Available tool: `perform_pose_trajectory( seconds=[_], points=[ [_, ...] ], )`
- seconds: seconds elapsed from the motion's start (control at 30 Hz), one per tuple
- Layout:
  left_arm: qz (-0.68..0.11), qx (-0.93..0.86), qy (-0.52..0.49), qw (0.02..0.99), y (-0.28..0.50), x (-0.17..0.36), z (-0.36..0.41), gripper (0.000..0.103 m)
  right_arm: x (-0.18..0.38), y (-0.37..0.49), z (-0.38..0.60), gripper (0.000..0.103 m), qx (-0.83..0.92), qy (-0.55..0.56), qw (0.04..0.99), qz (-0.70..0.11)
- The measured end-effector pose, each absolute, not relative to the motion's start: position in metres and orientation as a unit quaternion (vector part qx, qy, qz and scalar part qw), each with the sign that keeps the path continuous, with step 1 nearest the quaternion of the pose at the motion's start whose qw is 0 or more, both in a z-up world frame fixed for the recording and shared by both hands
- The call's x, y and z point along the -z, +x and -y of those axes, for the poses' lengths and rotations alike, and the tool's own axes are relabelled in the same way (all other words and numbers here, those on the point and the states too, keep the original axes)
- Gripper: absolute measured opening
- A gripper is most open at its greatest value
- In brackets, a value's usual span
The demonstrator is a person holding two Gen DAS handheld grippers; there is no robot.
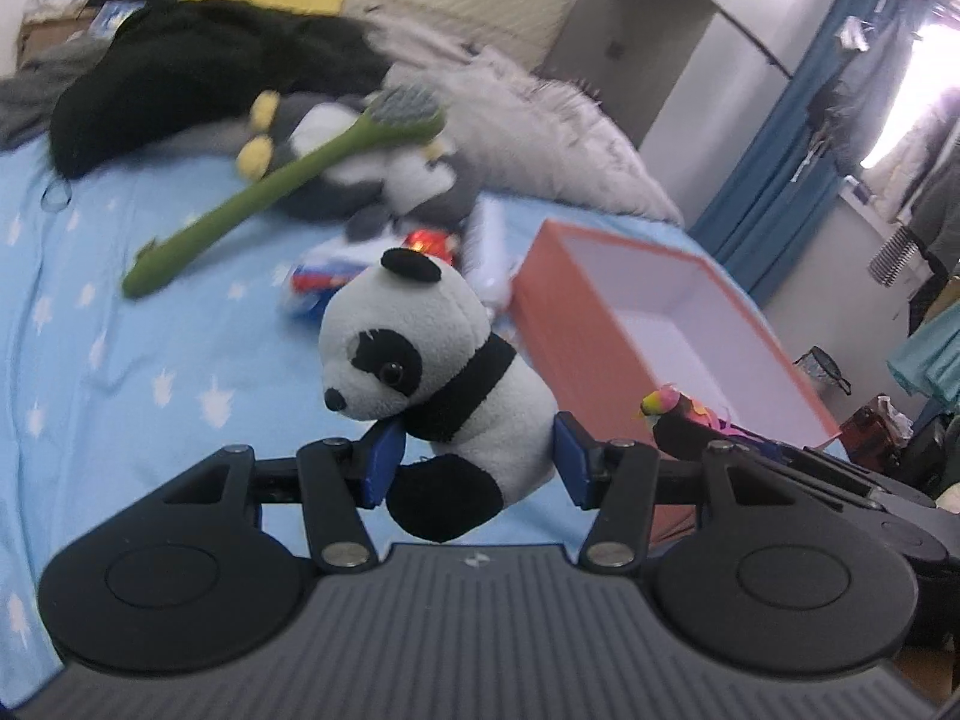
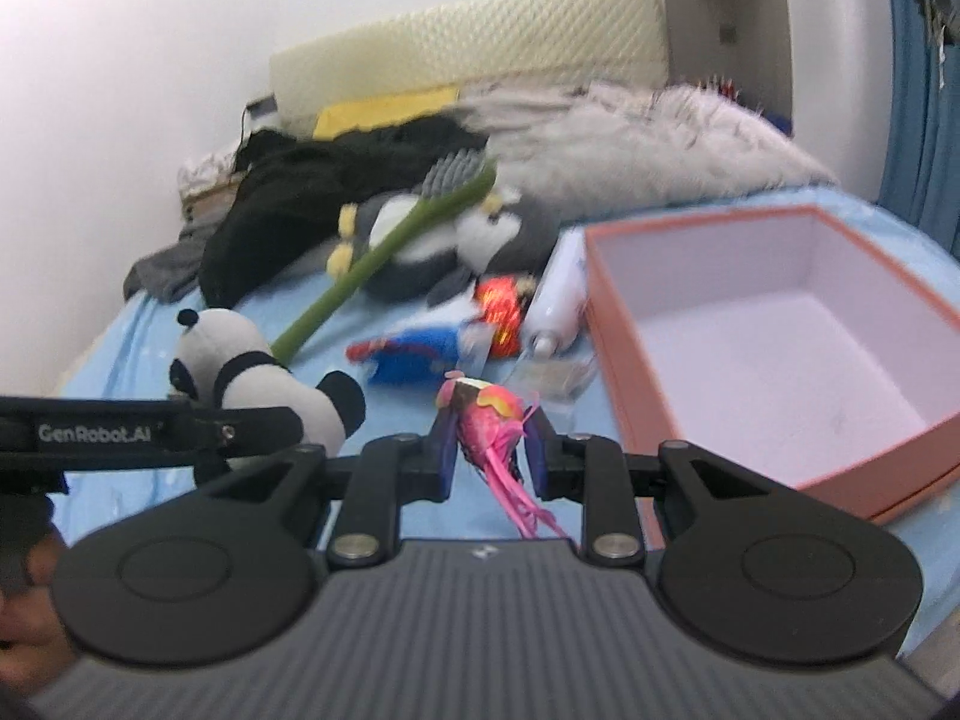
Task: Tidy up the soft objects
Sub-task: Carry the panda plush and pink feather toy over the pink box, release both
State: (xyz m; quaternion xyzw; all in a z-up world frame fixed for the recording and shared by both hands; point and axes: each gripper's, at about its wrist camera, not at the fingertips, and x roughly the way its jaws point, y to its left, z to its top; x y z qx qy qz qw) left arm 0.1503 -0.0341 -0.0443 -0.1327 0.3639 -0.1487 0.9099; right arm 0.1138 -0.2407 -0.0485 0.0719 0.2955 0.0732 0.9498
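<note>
Blue pads of the left gripper (image 1: 474, 468) clamp a plush panda (image 1: 432, 384) by its body, lifted above the star-print bedsheet (image 1: 120, 312). Right gripper (image 2: 489, 450) pinches a small pink feathered toy bird (image 2: 489, 420), also clear of the sheet. Open salmon box (image 2: 780, 324) sits empty near the bed's right edge. Plush penguin (image 2: 474, 240) and green plush toothbrush (image 2: 390, 252) lie mid-bed, toward the headboard

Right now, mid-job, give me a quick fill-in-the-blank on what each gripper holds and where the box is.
The left gripper is shut on the ____.
The right gripper holds a small pink ____.
The orange box on the bed is ____ inside.
Missing words: panda; bird; empty.
</note>
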Motion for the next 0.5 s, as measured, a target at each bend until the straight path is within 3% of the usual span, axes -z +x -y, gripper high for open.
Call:
perform_pose_trajectory(
  seconds=[0.5],
  points=[
    [-0.297, 0.241, -0.097, 0.919, 0.187, -0.054, 0.131, 0.06, -0.034, 0.124, 0.323, 0.027, -0.012, 0.069, 0.979, -0.194]
  ],
)
